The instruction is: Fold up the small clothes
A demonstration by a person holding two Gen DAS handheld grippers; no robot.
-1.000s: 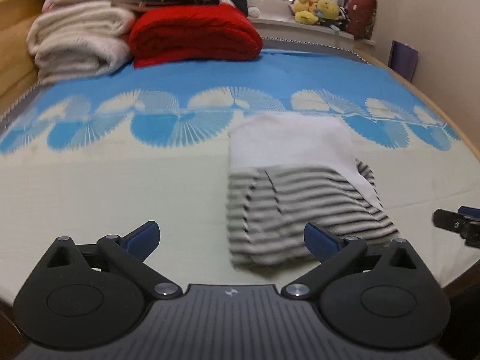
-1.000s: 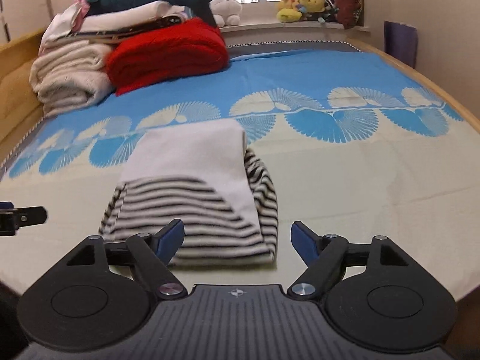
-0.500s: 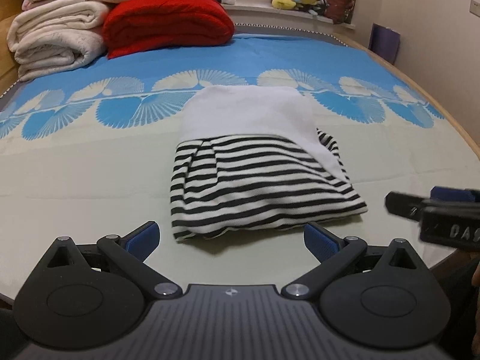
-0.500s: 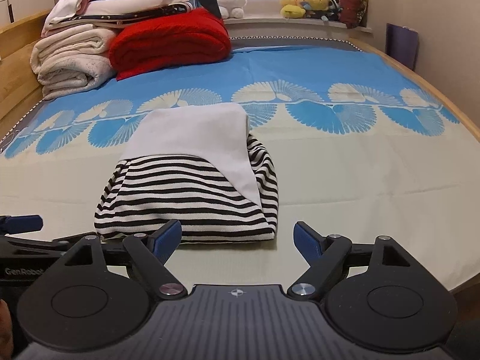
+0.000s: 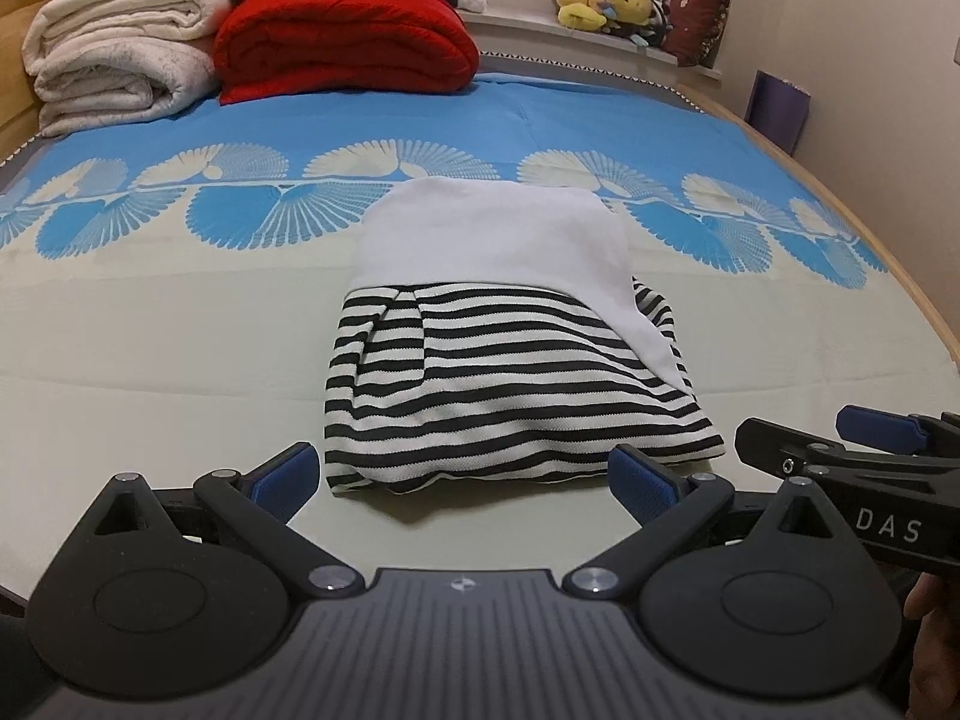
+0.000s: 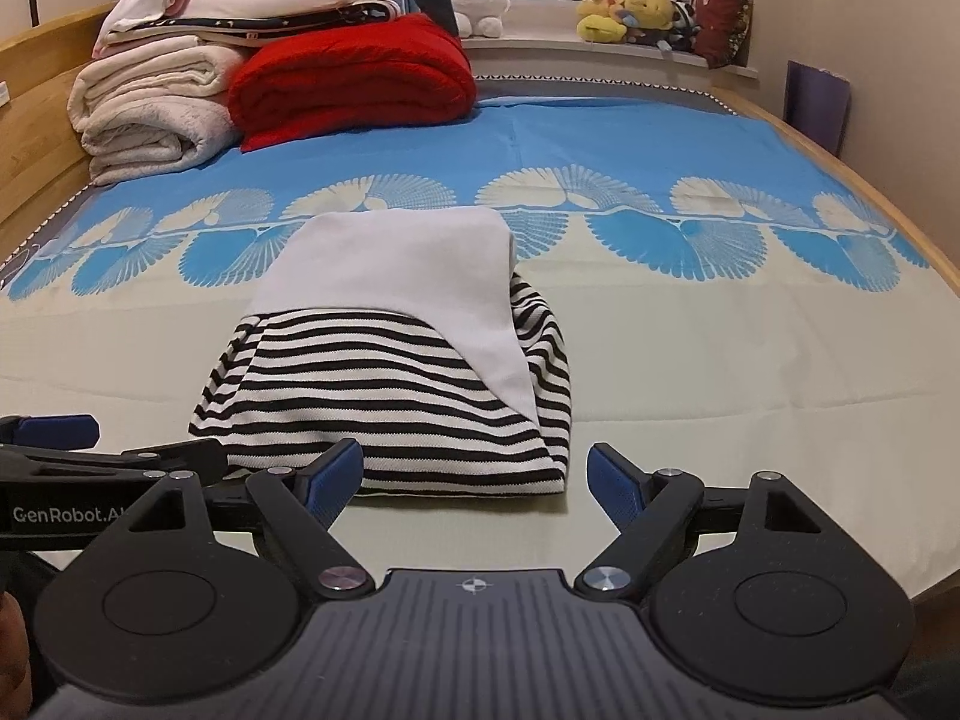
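Observation:
A small garment, black-and-white striped with a plain white part, lies folded in a compact rectangle (image 5: 510, 354) on the bed's pale sheet (image 5: 150, 348); the right wrist view shows the same folded garment (image 6: 408, 372). My left gripper (image 5: 462, 477) hovers open just short of its near edge, nothing between the blue pads. My right gripper (image 6: 474, 474) is likewise open at the near edge, its left pad (image 6: 333, 474) beside the striped hem without gripping it. Each gripper's side shows in the other's view: the right one (image 5: 840, 450) and the left one (image 6: 90, 450).
Folded cream blankets (image 5: 120, 60) and a red quilt (image 5: 348, 42) are stacked at the bed's far left. Plush toys (image 6: 636, 12) line the windowsill. A wooden bed rail (image 5: 888, 258) runs along the right, with a wall and a purple board (image 6: 816, 102) beyond.
The left gripper has swung so the garment sits centred and nearer in its view, and the right gripper now shows at its lower right. The garment itself has not moved.

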